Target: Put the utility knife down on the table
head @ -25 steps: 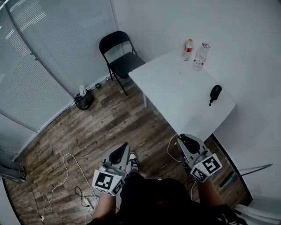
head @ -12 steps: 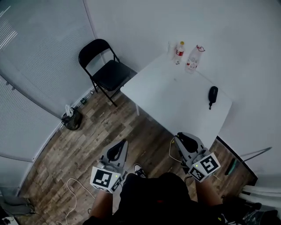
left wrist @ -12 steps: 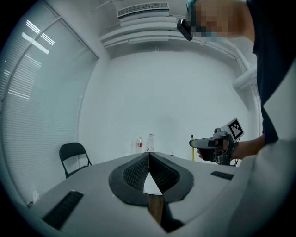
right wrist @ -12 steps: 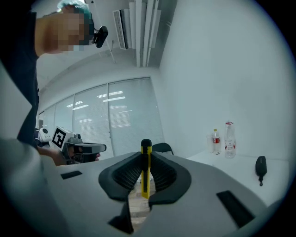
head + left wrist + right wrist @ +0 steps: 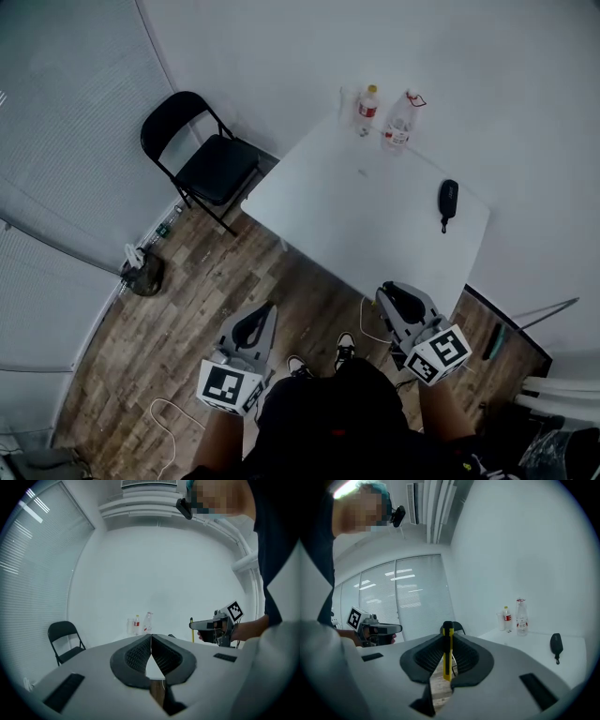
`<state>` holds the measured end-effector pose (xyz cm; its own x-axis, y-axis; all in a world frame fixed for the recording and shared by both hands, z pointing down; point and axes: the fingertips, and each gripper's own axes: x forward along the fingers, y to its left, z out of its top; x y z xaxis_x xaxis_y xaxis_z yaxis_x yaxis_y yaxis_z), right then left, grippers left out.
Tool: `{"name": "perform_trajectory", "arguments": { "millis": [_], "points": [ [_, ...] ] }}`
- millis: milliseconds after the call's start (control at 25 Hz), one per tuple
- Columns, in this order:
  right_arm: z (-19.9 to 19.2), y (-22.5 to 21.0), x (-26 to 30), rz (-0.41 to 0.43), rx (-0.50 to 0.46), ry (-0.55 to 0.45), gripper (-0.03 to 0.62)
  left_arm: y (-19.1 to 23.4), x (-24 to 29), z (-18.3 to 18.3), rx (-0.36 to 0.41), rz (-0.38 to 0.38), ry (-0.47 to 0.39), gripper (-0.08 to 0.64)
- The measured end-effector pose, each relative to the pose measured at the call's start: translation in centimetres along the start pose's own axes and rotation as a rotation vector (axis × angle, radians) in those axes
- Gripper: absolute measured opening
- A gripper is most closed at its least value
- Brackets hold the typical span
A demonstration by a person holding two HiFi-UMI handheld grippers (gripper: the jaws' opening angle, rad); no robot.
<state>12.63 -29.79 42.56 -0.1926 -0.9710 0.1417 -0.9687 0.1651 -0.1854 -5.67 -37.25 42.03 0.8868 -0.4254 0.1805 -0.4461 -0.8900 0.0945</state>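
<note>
A yellow utility knife (image 5: 448, 654) stands upright between the jaws of my right gripper (image 5: 448, 638), which is shut on it. In the head view that right gripper (image 5: 386, 292) hangs over the wooden floor, just short of the near edge of the white table (image 5: 356, 216). The knife also shows as a thin yellow strip (image 5: 191, 630) in the left gripper view. My left gripper (image 5: 151, 638) is shut with nothing in it, and in the head view the left gripper (image 5: 266, 311) hovers over the floor, left of the table.
Two bottles (image 5: 367, 105) (image 5: 399, 120) stand at the table's far end. A small black object (image 5: 448, 199) lies near its right edge. A black folding chair (image 5: 202, 159) stands to the left of the table. Cables lie on the floor (image 5: 169, 281).
The head view has swung, so the table and the chair now sit further left. Both grippers keep their place in front of the person, and the right one still holds the knife.
</note>
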Motion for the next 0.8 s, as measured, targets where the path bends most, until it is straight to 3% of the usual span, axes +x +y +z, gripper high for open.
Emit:
{"name": "perform_trajectory", "arguments": {
  "millis": [320,560,800],
  "points": [
    [-1.7,-9.0,3.7,-0.044,0.001,0.112,0.066,-0.5,5.2,0.0,-0.042,0.067,0.018,0.023],
    [-10.2,-15.2,8.0,-0.059,-0.007,0.424,0.066,-1.7,7.5,-2.5,-0.068,0.101,0.068,0.023],
    [-21.0,-18.7,12.1,-0.024,-0.123,0.732,0.066,-1.2,7.6,-4.6,-0.109,0.157,0.114,0.023]
  ]
}}
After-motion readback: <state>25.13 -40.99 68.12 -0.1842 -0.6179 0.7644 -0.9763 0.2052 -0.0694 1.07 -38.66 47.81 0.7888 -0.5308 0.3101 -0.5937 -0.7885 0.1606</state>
